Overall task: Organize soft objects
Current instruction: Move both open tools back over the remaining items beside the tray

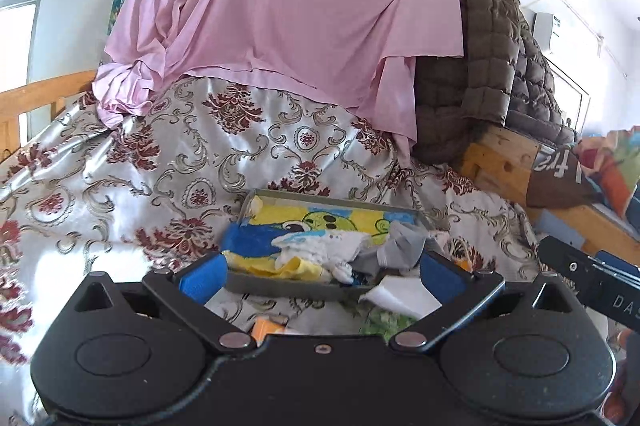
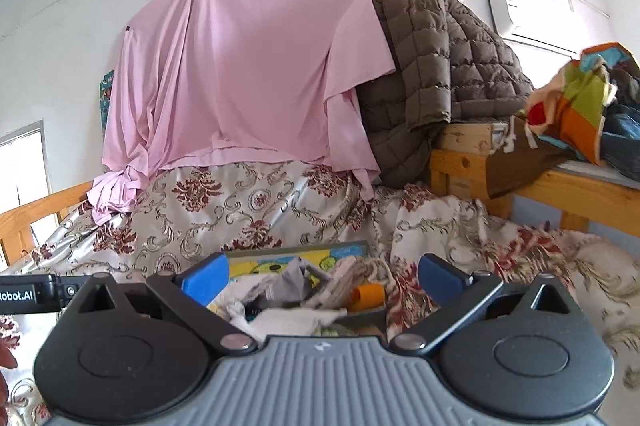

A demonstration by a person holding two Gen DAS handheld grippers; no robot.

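A shallow grey tray (image 1: 280, 289) lies on the floral bedspread (image 1: 120, 166), lined with a yellow and blue cartoon picture. In it lie soft items: a white and blue cloth (image 1: 320, 246), a grey sock (image 1: 400, 250), a yellow cloth (image 1: 288, 268). My left gripper (image 1: 324, 276) is open and empty, its blue fingers (image 1: 202, 276) on either side of the tray's near rim. In the right wrist view the tray (image 2: 360, 312) holds crumpled white and grey cloths (image 2: 296, 278) and an orange piece (image 2: 368, 296). My right gripper (image 2: 322, 276) is open and empty just above them.
A pink sheet (image 1: 280, 6) hangs on the wall behind the bed. A brown quilted jacket (image 2: 432, 74) drapes over a wooden frame (image 2: 460, 162) at right, with colourful clothes (image 2: 580, 102) on it. A white cloth (image 1: 400, 296) lies before the tray. The right gripper's body (image 1: 592, 278) shows at right.
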